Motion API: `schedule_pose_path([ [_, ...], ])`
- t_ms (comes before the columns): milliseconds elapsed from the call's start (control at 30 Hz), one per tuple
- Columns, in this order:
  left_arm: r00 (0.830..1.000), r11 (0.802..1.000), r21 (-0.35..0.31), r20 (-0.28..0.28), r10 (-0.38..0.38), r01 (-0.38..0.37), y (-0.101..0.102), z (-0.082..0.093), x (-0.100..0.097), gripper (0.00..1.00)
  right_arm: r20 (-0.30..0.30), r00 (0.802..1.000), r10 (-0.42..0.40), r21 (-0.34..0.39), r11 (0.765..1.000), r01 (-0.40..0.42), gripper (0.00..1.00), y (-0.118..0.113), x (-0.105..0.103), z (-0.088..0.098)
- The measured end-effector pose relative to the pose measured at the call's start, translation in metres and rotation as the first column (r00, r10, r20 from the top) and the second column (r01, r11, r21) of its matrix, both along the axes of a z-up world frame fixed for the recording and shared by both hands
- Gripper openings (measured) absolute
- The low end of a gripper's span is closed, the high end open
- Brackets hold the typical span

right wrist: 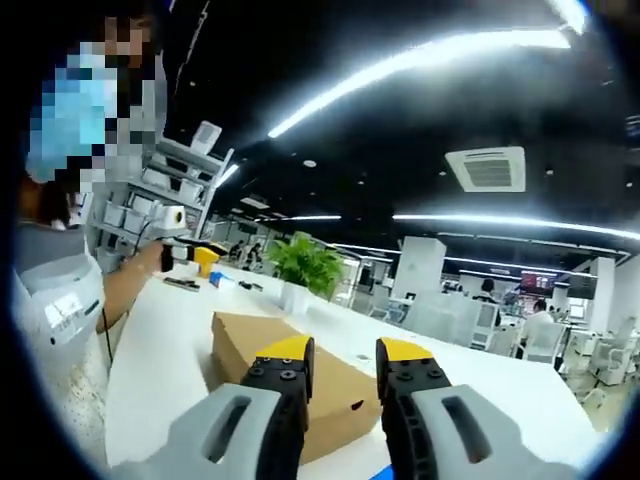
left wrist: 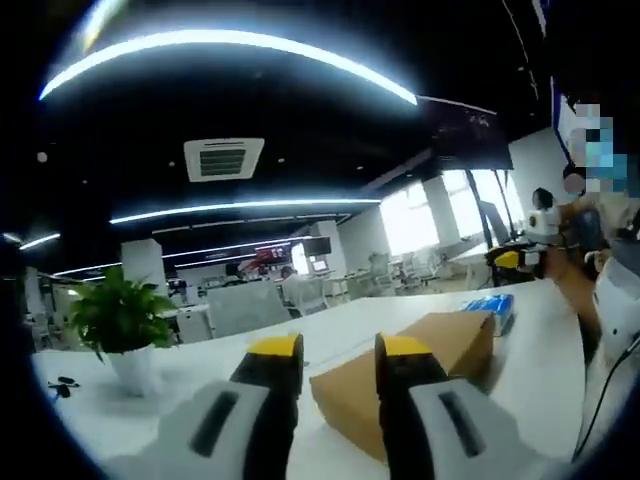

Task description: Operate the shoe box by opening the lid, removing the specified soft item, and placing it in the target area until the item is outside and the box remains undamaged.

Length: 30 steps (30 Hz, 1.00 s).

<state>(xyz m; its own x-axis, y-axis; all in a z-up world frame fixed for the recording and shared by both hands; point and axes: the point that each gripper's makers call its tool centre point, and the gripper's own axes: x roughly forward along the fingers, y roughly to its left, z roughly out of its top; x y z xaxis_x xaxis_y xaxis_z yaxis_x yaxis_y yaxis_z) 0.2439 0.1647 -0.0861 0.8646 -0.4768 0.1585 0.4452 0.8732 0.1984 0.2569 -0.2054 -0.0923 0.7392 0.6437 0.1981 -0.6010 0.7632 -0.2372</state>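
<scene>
while both grippers' fingers (left wrist: 275,375) (right wrist: 290,375) hover apart, the closed shoe box (right wrist: 250,345) beyond them looks light and dentable, best lifted at its lid edge.

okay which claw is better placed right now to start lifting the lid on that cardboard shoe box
Probably the right claw: in its view the closed shoe box sits straight ahead under its open tips. In the left gripper view the box lies mostly off to the right of the left claw. Neither touches it yet.
</scene>
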Motion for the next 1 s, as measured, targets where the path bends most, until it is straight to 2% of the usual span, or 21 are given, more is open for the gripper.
schedule_pose_path([
  [67, 0.994, 0.994, -0.036, 0.028, 0.102, -0.101, 0.02, 0.0, -0.001, 0.35, 0.025, 0.996, -0.082, 0.08, 0.994, 0.079, 0.29, -0.018, -0.002, 0.007],
  [167, 0.984, 0.979, -0.11, 0.043, 0.174, -0.169, 0.036, -0.003, -0.005, 0.4, 0.058, 0.984, -0.169, 0.159, 0.975, 0.158, 0.43, -0.035, -0.007, 0.011],
  [233, 0.977, 0.972, -0.125, 0.051, 0.207, -0.199, 0.043, -0.007, -0.006, 0.46, 0.07, 0.971, -0.226, 0.171, 0.962, 0.212, 0.56, -0.043, -0.006, 0.007],
  [300, 0.957, 0.954, -0.136, 0.075, 0.28, -0.268, 0.055, -0.014, -0.004, 0.49, 0.088, 0.955, -0.282, 0.157, 0.951, 0.266, 0.63, -0.049, -0.002, 0.001],
  [367, 0.95, 0.945, -0.151, 0.074, 0.302, -0.289, 0.059, -0.023, 0.0, 0.5, 0.095, 0.942, -0.323, 0.119, 0.943, 0.312, 0.62, -0.053, 0.005, -0.008],
  [400, 0.949, 0.943, -0.156, 0.072, 0.307, -0.293, 0.06, -0.025, 0.001, 0.5, 0.092, 0.941, -0.324, 0.116, 0.942, 0.313, 0.61, -0.053, 0.006, -0.009],
  [467, 0.949, 0.936, -0.177, 0.034, 0.315, -0.304, 0.065, -0.04, 0.008, 0.5, 0.09, 0.942, -0.324, 0.112, 0.943, 0.314, 0.61, -0.054, 0.01, -0.017],
  [500, 0.947, 0.933, -0.177, 0.024, 0.321, -0.312, 0.067, -0.045, 0.009, 0.51, 0.085, 0.943, -0.321, 0.131, 0.942, 0.308, 0.62, -0.055, 0.01, -0.019],
  [567, 0.939, 0.927, -0.172, 0.017, 0.342, -0.335, 0.073, -0.051, 0.011, 0.52, 0.063, 0.95, -0.307, 0.136, 0.945, 0.296, 0.62, -0.056, 0.012, -0.026],
  [600, 0.935, 0.922, -0.167, 0.013, 0.355, -0.348, 0.076, -0.053, 0.01, 0.53, 0.054, 0.945, -0.321, 0.122, 0.942, 0.313, 0.62, -0.06, 0.014, -0.029],
  [667, 0.926, 0.918, -0.151, 0.032, 0.375, -0.367, 0.081, -0.054, 0.009, 0.53, 0.078, 0.918, -0.388, 0.089, 0.92, 0.381, 0.62, -0.073, 0.017, -0.031],
  [700, 0.927, 0.919, -0.15, 0.03, 0.374, -0.366, 0.082, -0.055, 0.009, 0.53, 0.072, 0.907, -0.415, 0.074, 0.909, 0.41, 0.62, -0.077, 0.019, -0.034],
  [800, 0.934, 0.923, -0.166, 0.032, 0.356, -0.347, 0.081, -0.055, 0.007, 0.53, 0.049, 0.908, -0.417, 0.079, 0.907, 0.413, 0.61, -0.081, 0.021, -0.038],
  [900, 0.929, 0.919, -0.173, 0.045, 0.366, -0.354, 0.083, -0.052, 0.005, 0.54, 0.055, 0.914, -0.402, 0.08, 0.914, 0.397, 0.61, -0.076, 0.021, -0.037],
  [1000, 0.92, 0.91, -0.194, 0.07, 0.386, -0.367, 0.089, -0.047, 0.001, 0.54, 0.114, 0.892, -0.438, 0.007, 0.898, 0.44, 0.62, -0.075, 0.022, -0.037],
])
